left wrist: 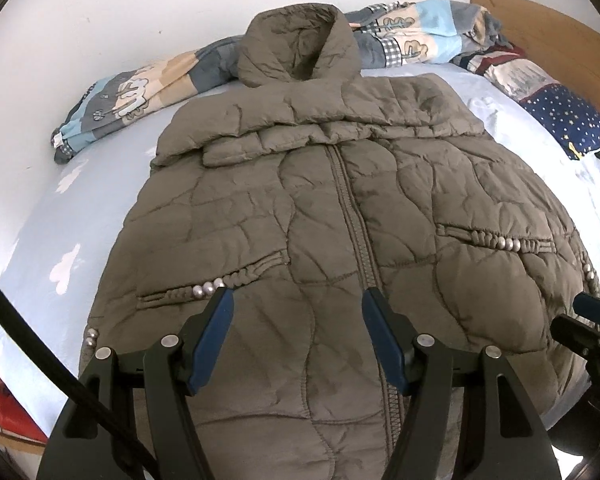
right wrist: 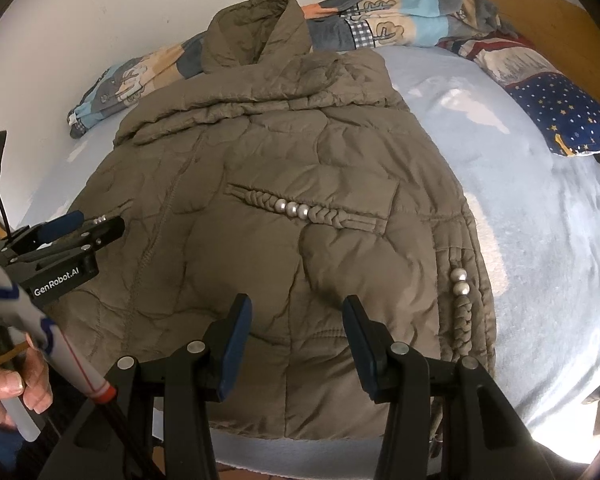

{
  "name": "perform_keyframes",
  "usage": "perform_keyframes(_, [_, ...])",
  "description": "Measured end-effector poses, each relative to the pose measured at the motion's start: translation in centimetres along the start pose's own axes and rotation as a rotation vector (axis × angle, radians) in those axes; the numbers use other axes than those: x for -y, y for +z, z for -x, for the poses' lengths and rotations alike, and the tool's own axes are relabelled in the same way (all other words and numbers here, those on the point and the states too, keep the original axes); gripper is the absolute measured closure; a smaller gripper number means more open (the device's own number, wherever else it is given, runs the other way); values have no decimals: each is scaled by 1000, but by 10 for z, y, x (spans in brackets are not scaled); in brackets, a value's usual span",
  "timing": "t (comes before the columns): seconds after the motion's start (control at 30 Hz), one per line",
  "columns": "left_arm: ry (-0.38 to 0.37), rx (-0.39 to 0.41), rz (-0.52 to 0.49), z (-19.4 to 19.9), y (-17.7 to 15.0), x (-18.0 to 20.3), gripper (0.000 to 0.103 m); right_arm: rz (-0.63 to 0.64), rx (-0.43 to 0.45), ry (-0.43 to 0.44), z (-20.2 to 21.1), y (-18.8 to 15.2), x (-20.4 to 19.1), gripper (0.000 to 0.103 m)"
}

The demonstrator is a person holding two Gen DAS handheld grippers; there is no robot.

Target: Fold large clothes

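so we've got the quilted coat (left wrist: 340,208) flat on the bed (left wrist: 80,208), long axis running up-frame to the hood. left gripper (left wrist: 298,300) and right gripper (right wrist: 296,304) both hover half-wide, empty, over its bottom hem.

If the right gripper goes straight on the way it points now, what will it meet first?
Most likely the quilted jacket: the open right gripper points down at its lower front panel, nothing between. Depth is unclear.
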State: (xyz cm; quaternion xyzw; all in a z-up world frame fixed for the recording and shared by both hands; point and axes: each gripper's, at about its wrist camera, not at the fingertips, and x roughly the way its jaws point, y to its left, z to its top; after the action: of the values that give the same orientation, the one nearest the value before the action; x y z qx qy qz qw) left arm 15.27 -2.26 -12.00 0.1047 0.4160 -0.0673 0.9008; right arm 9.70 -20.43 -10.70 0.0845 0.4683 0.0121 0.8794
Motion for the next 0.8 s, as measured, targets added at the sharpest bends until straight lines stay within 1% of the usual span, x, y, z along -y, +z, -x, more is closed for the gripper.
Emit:
perform_keyframes(0.3, [14,9,21,5,2,-6,37,2,21,15,9,2,-1,52])
perform_keyframes(0.43, [6,18,36,9,7,-8,37,-3,23,16,10,3,3,52])
perform_keyframes(0.6, [-8,48,57,16,25,-14,37,-8,13,11,9,2,6,52])
perform_keyframes(0.7, [-12,52,55,16,37,-18,36,-1,10,8,8,1,6,52])
perform_keyframes(0.8, [-17,50,48,13,56,-23,35,6,2,-3,5,-1,5,51])
